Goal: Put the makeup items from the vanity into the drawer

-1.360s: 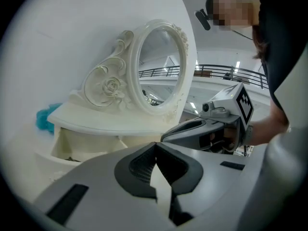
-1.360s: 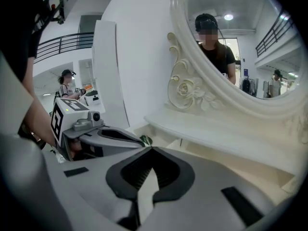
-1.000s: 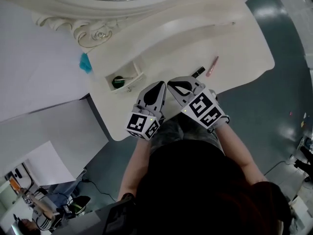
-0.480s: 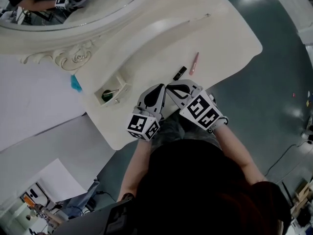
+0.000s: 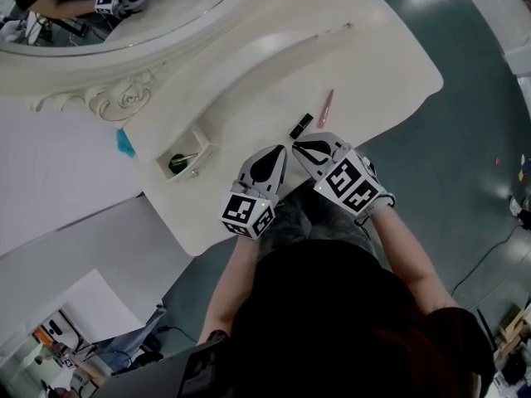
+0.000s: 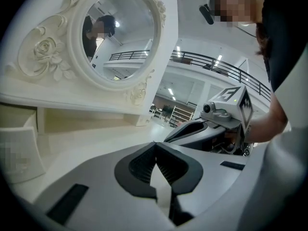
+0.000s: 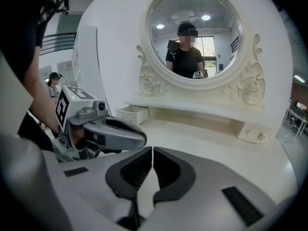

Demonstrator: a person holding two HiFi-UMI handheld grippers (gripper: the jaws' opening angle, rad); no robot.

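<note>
1. Both grippers sit side by side over the front edge of the vanity, right at the person's lap, with their marker cubes toward the body.
2. Left gripper: in its own view the dark ribbed pads meet tip to tip, closed, with nothing between them.
3. Right gripper: same story, jaws pressed together and empty, pointing down at the tabletop.
4. The two sets of tips are just beside each other, nearly touching, over the bare cream surface.
5. Now the makeup: a black tube lies flat near the front edge, just past the right gripper's tips and not touched by them.
6. A pink tube lies just beyond the black one, a little further from the front edge, the two close but apart.
7. Over at the left end of the vanity, the small drawer stands pulled out.
8. Inside it sits a dark green round item; what exactly it is, I cannot tell.
9. The drawer is well apart from both grippers and both tubes.
10. Along the back edge rises the oval mirror in its carved frame, showing a person in a dark top.
11. A teal scrap shows beyond the vanity's left end.
</note>
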